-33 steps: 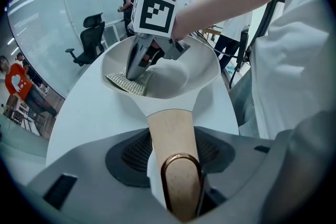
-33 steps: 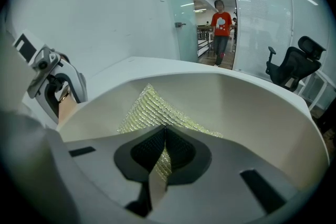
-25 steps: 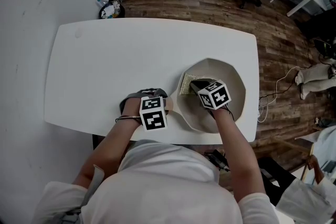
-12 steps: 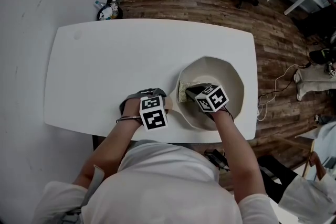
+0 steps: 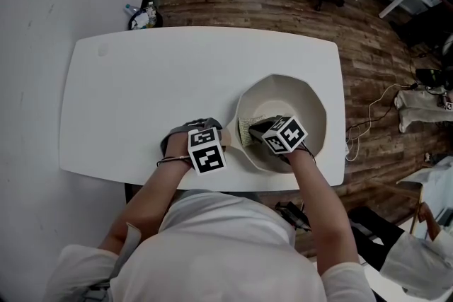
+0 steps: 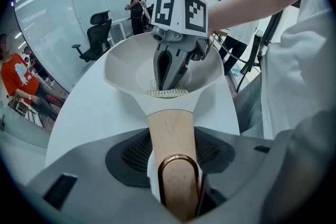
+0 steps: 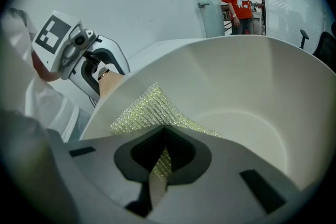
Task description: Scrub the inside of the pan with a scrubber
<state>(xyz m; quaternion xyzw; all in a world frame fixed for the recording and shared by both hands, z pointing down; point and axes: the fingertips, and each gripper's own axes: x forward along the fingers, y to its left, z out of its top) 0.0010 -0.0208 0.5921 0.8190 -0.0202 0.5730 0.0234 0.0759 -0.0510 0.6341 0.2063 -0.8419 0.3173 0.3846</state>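
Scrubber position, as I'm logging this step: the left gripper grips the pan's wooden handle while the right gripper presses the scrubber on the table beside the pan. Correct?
Not quite. The scrubber is inside the pan, against its inner wall, not on the table; the right gripper view shows it. The left gripper does grip the wooden handle, and the right gripper holds the scrubber.

Left claw (image 5: 202, 131), pointing steeply down, grips the pan handle (image 6: 170, 134); right claw (image 5: 259, 128), tilted down, pinches the scrubber (image 7: 144, 110).
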